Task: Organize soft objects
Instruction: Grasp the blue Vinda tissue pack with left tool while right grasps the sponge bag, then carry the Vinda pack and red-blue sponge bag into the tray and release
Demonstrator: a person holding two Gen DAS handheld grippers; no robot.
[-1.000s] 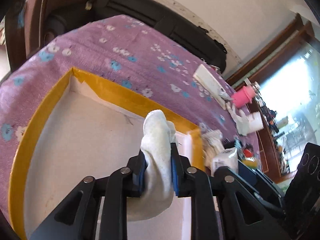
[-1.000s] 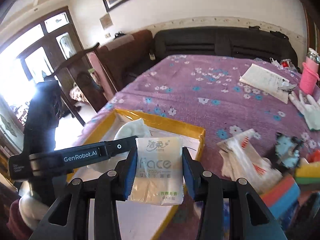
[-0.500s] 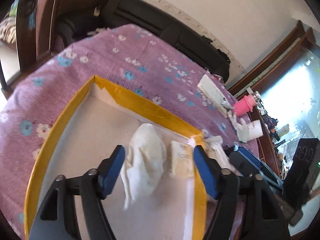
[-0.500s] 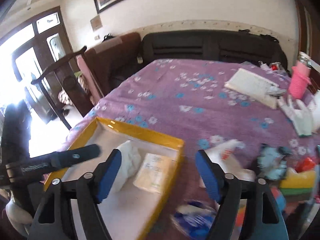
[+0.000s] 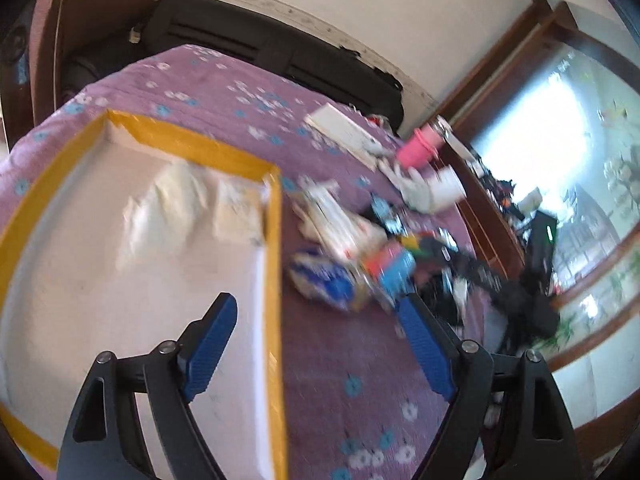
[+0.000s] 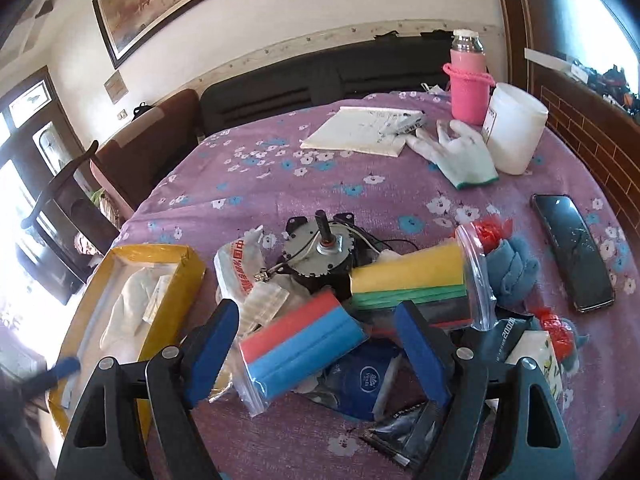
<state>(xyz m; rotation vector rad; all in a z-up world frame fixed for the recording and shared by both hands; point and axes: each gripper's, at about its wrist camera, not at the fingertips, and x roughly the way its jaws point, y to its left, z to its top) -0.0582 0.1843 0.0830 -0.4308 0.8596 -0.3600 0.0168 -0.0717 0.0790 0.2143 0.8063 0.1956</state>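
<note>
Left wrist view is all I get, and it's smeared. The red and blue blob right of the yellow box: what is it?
Observer: A red-and-blue sponge sealed in a clear zip bag. The right wrist view shows it sharp.
Operator: Right hand-held gripper on it?
Observer: No grip. The right hand-held gripper is open, with one finger on either side of the bag. I can't tell whether it touches.
Operator: Anything hard in that pile?
Observer: A small electric motor, shaft pointing up, just behind the sponge.
</note>
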